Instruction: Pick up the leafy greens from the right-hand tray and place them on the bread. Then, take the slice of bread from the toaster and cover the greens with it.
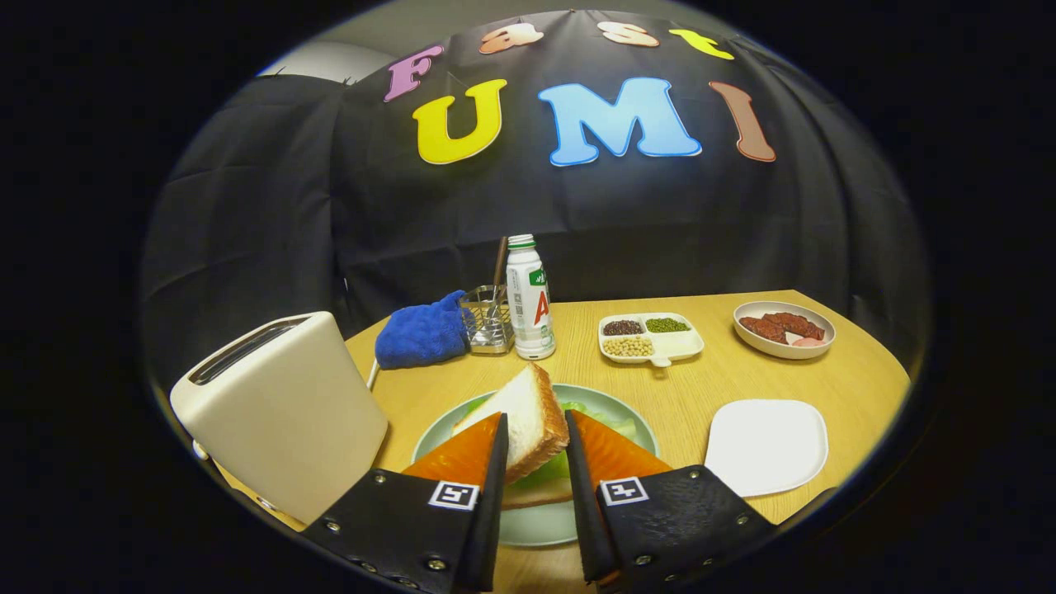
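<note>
- Gripper view showed my gripper [535,462] closed on the slice of bread [528,417], both orange fingers [462,454] pressing its flat sides, the slice tilted on edge with its crust toward the right finger.
- That held slice hung just above the green plate [627,408], the landmark I place everything by.
- On the plate, under the held slice, lay the leafy greens [606,421] on top of a lower slice of bread [540,495], whose edge peeked out between my fingers.
- Left of the plate stood the cream toaster [280,412], near it, its slot facing up.
- Right of the plate sat a white square tray [767,445], near but not touching.
- Beyond the plate stood a white bottle [529,297], with a wire holder [487,318] and a blue cloth [421,334] to the bottle's left.
- Beyond the plate and to the right lay a divided dish [652,334] with beans and seeds in its compartments, and farther right a round bowl [784,330] holding reddish pieces.
- All of it rested on the wooden tabletop [825,379].
</note>
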